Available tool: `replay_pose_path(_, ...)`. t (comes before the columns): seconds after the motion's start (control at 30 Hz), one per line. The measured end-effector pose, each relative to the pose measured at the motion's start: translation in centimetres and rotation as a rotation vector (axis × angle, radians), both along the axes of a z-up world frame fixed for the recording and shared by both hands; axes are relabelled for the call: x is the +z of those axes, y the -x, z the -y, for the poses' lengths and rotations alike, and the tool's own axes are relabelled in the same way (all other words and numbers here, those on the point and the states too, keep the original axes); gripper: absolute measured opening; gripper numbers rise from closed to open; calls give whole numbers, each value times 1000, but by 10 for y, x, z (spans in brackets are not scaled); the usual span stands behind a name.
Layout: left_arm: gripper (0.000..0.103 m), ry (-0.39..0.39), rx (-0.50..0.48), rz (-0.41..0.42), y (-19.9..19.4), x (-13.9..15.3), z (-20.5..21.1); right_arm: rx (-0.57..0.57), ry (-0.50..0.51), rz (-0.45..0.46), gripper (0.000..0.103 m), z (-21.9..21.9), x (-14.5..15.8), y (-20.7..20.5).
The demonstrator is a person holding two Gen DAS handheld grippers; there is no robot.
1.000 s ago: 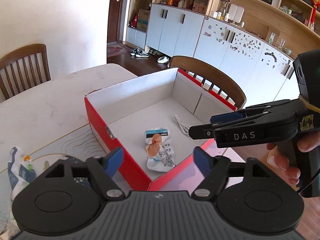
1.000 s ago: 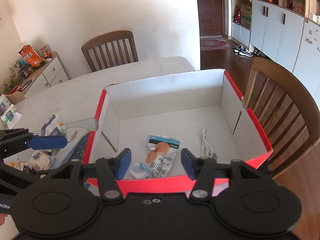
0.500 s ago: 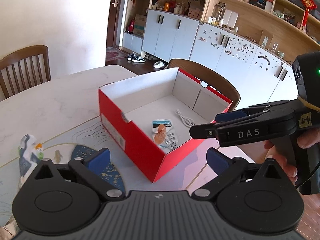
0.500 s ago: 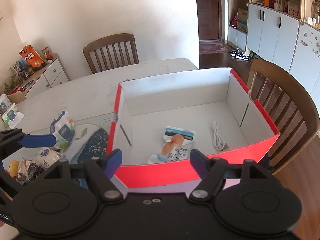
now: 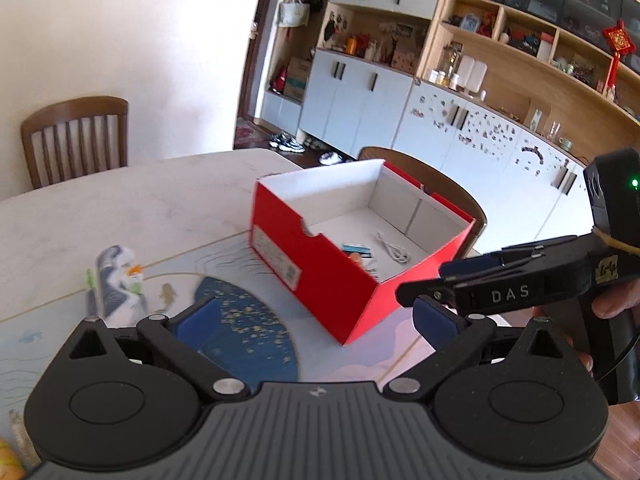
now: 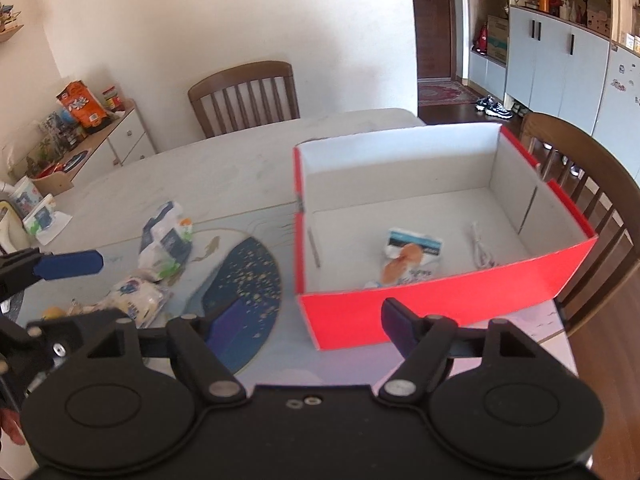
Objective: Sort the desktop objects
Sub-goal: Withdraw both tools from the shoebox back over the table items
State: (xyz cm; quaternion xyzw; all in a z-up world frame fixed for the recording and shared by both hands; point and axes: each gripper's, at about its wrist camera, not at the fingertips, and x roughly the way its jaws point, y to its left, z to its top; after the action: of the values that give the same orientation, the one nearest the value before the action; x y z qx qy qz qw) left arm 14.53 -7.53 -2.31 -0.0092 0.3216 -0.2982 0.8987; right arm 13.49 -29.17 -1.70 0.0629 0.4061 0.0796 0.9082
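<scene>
A red box (image 5: 320, 264) (image 6: 440, 308) with a white inside stands on the table. In it lie a white snack packet (image 6: 408, 258) and a white cable (image 6: 482, 248). Left of the box lie a blue and white packet (image 6: 166, 236) (image 5: 116, 280) and a white snack bag (image 6: 134, 294). My left gripper (image 5: 316, 320) is open and empty, in front of the box. My right gripper (image 6: 308, 324) is open and empty, near the box's front left corner; it also shows at the right of the left wrist view (image 5: 472, 284).
A dark blue fan-shaped mat (image 6: 248, 280) lies left of the box. Wooden chairs stand behind the table (image 6: 244, 96) and to the right of the box (image 6: 600, 200). A low side cabinet (image 6: 80, 136) with snacks stands at the far left.
Both grippers have pulled back from the box and shifted left; the loose packets on the table have come into view. Both stay open and empty.
</scene>
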Motion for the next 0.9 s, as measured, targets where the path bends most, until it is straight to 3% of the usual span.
replay_pose_path(0.53,103,-25,222,31,31,2,-95,119,4,28,76,-84,-8,11)
replay_pose_path(0.9,103,-9,329,-8,37,-12,-139,197,-6,34,74,-139,-22,13)
